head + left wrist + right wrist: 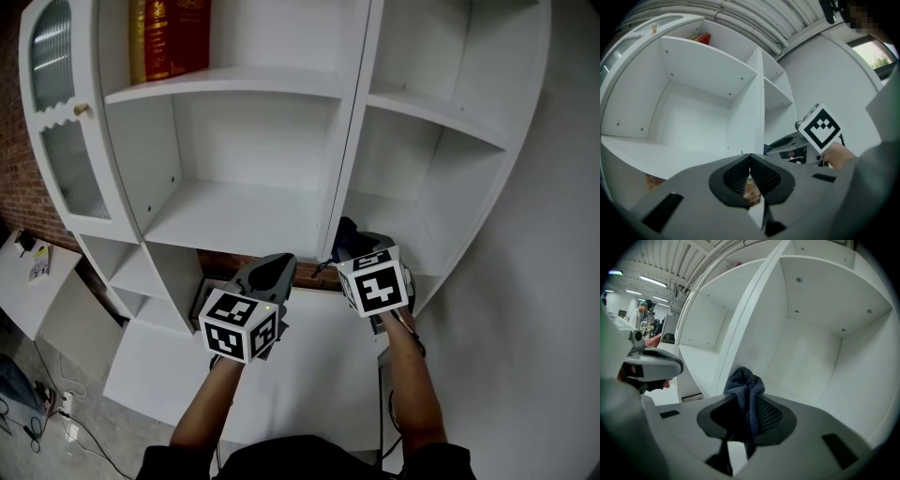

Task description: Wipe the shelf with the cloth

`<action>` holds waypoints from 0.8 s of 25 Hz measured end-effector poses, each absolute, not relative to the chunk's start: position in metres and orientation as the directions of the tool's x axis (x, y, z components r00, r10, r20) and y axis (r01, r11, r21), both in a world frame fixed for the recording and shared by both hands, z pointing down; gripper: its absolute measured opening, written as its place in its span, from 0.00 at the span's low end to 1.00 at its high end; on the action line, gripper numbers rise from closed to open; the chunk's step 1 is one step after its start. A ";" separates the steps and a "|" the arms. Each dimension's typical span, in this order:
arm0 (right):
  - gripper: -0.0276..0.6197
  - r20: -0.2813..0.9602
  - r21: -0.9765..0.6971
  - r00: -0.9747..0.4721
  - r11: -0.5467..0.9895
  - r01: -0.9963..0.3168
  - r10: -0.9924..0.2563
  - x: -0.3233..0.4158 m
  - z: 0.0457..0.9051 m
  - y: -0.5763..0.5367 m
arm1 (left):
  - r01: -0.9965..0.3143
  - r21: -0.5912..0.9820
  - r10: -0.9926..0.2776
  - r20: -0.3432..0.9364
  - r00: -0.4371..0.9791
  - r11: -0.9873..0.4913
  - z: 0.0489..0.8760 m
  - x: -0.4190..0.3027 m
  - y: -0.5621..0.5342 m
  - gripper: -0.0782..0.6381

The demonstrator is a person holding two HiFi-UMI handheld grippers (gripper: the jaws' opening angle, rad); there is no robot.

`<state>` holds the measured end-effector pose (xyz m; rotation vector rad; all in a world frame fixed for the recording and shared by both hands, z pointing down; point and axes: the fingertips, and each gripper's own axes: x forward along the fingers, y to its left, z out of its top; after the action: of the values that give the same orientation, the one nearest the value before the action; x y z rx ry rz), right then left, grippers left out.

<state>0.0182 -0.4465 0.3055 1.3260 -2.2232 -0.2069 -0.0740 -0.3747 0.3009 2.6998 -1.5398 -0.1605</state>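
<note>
**A:** What's the setting?

**B:** A white shelf unit (234, 211) stands against a white wall (562, 281), with a strip of brick wall (11, 159) at its left. An upright divider (349, 150) splits it into left and right compartments. Red and gold books (169, 37) stand on the top left board, and a door (58, 122) with ribbed glass hangs open at the far left.

**A:** Where's the cloth?

**B:** The dark blue cloth (746, 387) is in the right gripper (747, 404). The jaws are clamped on its folds, and a bunched end sticks up above the pads. In the head view it sits low in front of the divider, by the front edge of the right compartment's board (403, 225) (whether it touches the board, I can't tell).

**A:** And the other hand?

**B:** The left gripper (750, 161) has its jaws pressed together with nothing between them. It is held just to the left of the right one, and its tip points at the front edge of the middle left board. Its own view shows the right gripper's marker cube (820, 127) close by on the right, with the person's hand (836, 157) behind that cube
</note>
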 end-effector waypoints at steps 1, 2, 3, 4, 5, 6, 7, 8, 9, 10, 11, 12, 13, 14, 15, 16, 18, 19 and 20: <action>0.22 0.374 0.396 -0.372 0.509 -0.764 -0.850 0.017 0.306 -0.447 | -0.857 0.076 -0.860 -0.075 0.505 -0.509 0.301 -0.074 -0.375 0.13; 0.22 0.379 0.404 -0.372 0.513 -0.757 -0.847 0.016 0.306 -0.446 | -0.858 0.076 -0.861 -0.076 0.504 -0.509 0.301 -0.074 -0.375 0.13; 0.22 0.385 0.412 -0.373 0.518 -0.749 -0.844 0.015 0.306 -0.446 | -0.858 0.076 -0.861 -0.077 0.503 -0.509 0.300 -0.074 -0.374 0.13; 0.22 0.391 0.417 -0.374 0.524 -0.742 -0.841 0.014 0.306 -0.446 | -0.857 0.075 -0.860 -0.078 0.504 -0.509 0.300 -0.074 -0.374 0.13; 0.22 0.397 0.419 -0.376 0.530 -0.737 -0.837 0.014 0.306 -0.446 | -0.856 0.075 -0.859 -0.078 0.506 -0.511 0.299 -0.073 -0.372 0.13; 0.22 0.402 0.419 -0.378 0.535 -0.734 -0.834 0.014 0.306 -0.446 | -0.855 0.073 -0.858 -0.080 0.508 -0.513 0.298 -0.072 -0.371 0.13; 0.22 0.406 0.417 -0.379 0.538 -0.732 -0.831 0.014 0.307 -0.446 | -0.855 0.070 -0.857 -0.081 0.509 -0.514 0.298 -0.072 -0.370 0.13; 0.22 0.409 0.416 -0.380 0.540 -0.732 -0.830 0.014 0.307 -0.446 | -0.855 0.068 -0.857 -0.081 0.509 -0.515 0.297 -0.071 -0.370 0.13; 0.22 0.411 0.415 -0.380 0.541 -0.731 -0.829 0.014 0.307 -0.446 | -0.855 0.068 -0.857 -0.080 0.509 -0.514 0.297 -0.071 -0.370 0.13; 0.22 0.414 0.416 -0.379 0.543 -0.730 -0.827 0.014 0.307 -0.445 | -0.855 0.068 -0.857 -0.080 0.508 -0.513 0.297 -0.071 -0.370 0.13; 0.22 0.417 0.420 -0.378 0.544 -0.726 -0.826 0.014 0.307 -0.444 | -0.856 0.070 -0.858 -0.080 0.507 -0.513 0.298 -0.071 -0.370 0.13; 0.22 0.421 0.430 -0.374 0.544 -0.720 -0.827 0.014 0.307 -0.443 | -0.856 0.071 -0.858 -0.081 0.507 -0.512 0.298 -0.071 -0.369 0.13; 0.22 0.422 0.442 -0.368 0.543 -0.714 -0.828 0.015 0.307 -0.443 | -0.856 0.071 -0.858 -0.081 0.507 -0.513 0.299 -0.070 -0.369 0.13; 0.22 0.423 0.452 -0.363 0.540 -0.710 -0.830 0.016 0.307 -0.443 | -0.855 0.070 -0.857 -0.080 0.509 -0.515 0.299 -0.069 -0.369 0.13; 0.22 0.422 0.459 -0.359 0.538 -0.707 -0.832 0.017 0.307 -0.443 | -0.852 0.070 -0.855 -0.079 0.513 -0.518 0.300 -0.067 -0.369 0.13; 0.22 0.421 0.461 -0.357 0.535 -0.708 -0.834 0.018 0.307 -0.443 | -0.848 0.072 -0.851 -0.079 0.520 -0.525 0.299 -0.065 -0.369 0.13; 0.22 0.422 0.461 -0.351 0.531 -0.711 -0.836 0.023 0.307 -0.444 | -0.835 0.075 -0.837 -0.084 0.540 -0.546 0.298 -0.058 -0.368 0.13; 0.22 0.424 0.459 -0.347 0.528 -0.714 -0.837 0.026 0.307 -0.444 | -0.827 0.072 -0.830 -0.087 0.551 -0.557 0.296 -0.053 -0.367 0.13; 0.22 0.426 0.458 -0.341 0.525 -0.718 -0.838 0.031 0.306 -0.445 | -0.821 0.068 -0.823 -0.088 0.562 -0.567 0.296 -0.048 -0.367 0.13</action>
<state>0.0305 -0.4451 0.3062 1.2585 -2.1407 -0.2496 -0.0480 -0.3671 0.2956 2.7589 -1.4518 -0.1708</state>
